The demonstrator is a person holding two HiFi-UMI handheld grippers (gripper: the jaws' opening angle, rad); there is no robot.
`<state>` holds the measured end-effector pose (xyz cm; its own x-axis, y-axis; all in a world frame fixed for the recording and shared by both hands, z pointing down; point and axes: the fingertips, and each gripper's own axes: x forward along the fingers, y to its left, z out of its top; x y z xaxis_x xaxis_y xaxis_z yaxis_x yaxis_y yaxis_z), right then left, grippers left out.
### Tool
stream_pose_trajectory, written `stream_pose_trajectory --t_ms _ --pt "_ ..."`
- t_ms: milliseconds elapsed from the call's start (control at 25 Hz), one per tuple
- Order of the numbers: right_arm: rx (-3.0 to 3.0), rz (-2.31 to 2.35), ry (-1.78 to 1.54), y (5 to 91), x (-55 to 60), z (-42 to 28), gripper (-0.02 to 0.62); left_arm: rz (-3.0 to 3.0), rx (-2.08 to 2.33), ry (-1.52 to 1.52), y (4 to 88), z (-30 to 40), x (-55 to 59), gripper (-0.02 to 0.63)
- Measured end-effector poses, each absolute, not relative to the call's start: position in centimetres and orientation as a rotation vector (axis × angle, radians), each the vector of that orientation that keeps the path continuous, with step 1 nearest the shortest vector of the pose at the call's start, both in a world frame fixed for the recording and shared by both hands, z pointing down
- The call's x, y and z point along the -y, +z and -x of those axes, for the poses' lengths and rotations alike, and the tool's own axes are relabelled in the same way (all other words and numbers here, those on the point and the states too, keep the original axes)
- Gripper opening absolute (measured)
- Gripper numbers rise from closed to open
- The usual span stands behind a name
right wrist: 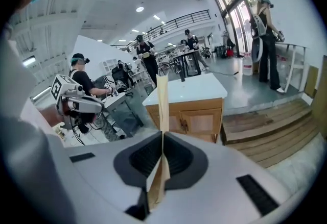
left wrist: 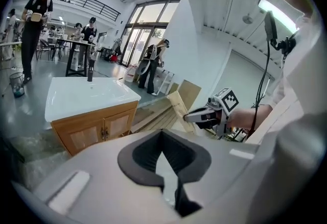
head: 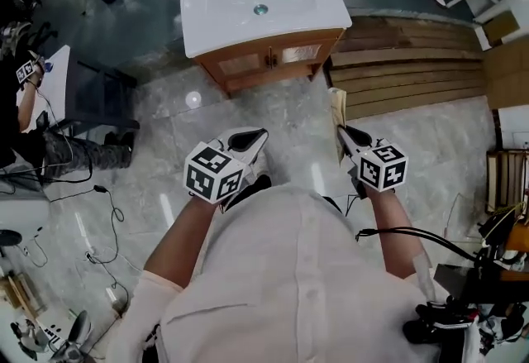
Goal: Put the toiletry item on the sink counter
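Here, both forearms (head: 183,239) stretch forward side by side; the right gripper (head: 344,135) pinches a thin tan toiletry item (head: 336,112), while the left gripper (head: 261,136) has its jaws pressed together, empty

Glossy, smooth white on the sink (head: 314,14); varnished wood on the cabinet (head: 273,61); polished grey marbling on the floor (head: 273,117); rough bare wood on planks (head: 413,72); matt tan card on the packet (right wrist: 162,98).
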<state>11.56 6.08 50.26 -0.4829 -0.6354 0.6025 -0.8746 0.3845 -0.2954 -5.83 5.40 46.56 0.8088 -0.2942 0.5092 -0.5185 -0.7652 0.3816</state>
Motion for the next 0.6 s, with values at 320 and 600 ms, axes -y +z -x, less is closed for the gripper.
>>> stream_pose_trajectory --t_ms 320,600 --pt "2.224 -1.429 0.801 49.4 4.8 -10.4 0.012 -2.476 0.561 0.596 47.3 8.7 2.3 0.006" --pt "2.201 -1.437 0.772 50.3 16.0 -12.9 0.012 -2.44 0.639 0.571 47.6 9.0 8.8 0.006"
